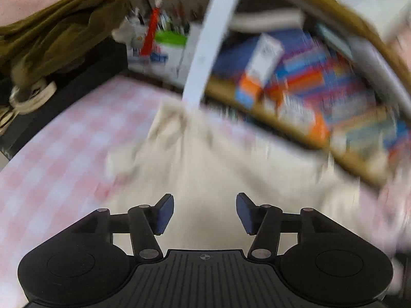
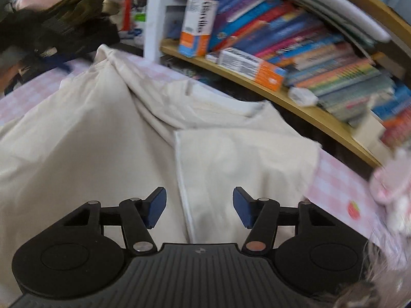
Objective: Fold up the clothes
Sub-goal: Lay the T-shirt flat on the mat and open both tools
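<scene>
The left hand-held gripper (image 1: 205, 214) has its blue pads apart with nothing between them, poised over a cream garment (image 1: 231, 179) that is blurred in its view. The right hand-held gripper (image 2: 199, 207) also stands with a gap between its pads, gripping nothing, above a hemmed edge of the same cream garment (image 2: 128, 141), which lies spread and creased on a pink checked cloth (image 2: 341, 187). Beyond the garment runs a wooden shelf (image 2: 295, 100) packed with books (image 2: 295, 38), and a heap of dark and olive clothes (image 2: 64, 15) sits at far left.
</scene>
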A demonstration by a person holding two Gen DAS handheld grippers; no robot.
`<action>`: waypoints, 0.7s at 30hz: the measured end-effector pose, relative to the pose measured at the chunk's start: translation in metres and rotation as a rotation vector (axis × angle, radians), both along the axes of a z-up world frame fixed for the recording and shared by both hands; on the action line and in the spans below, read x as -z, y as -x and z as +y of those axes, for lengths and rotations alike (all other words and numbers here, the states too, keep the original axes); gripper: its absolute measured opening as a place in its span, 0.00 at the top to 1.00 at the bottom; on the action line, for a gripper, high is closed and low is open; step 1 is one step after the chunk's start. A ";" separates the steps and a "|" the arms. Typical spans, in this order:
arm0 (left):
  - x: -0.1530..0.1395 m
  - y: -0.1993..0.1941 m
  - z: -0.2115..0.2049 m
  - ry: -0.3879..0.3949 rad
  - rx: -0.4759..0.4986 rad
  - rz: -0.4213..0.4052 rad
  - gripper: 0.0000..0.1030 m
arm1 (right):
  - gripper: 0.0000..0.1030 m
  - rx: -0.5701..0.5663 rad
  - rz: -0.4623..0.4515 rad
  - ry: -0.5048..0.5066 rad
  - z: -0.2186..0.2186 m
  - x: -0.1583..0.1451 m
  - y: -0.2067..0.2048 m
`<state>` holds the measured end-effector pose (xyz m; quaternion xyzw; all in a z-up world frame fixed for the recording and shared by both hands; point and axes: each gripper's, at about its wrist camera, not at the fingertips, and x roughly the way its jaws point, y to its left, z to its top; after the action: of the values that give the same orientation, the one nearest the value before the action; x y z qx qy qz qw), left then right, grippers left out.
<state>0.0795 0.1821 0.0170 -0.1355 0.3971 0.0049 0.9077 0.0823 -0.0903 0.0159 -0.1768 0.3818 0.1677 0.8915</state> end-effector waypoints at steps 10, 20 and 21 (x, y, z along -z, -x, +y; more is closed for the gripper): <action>0.037 0.115 -0.018 -0.210 0.014 0.094 0.37 | 0.92 0.075 0.027 -0.063 0.011 0.041 -0.040; 0.031 0.127 0.004 -0.226 -0.056 0.107 0.36 | 0.96 0.557 -0.166 -0.209 -0.181 -0.017 -0.025; 0.030 0.126 0.007 -0.237 -0.069 0.107 0.36 | 0.96 0.627 -0.166 -0.194 -0.208 -0.013 -0.024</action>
<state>-0.0467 0.1892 -0.0129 -0.0403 0.4367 0.0900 0.8942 0.1063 -0.2982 0.0293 0.0217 0.3261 -0.0939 0.9404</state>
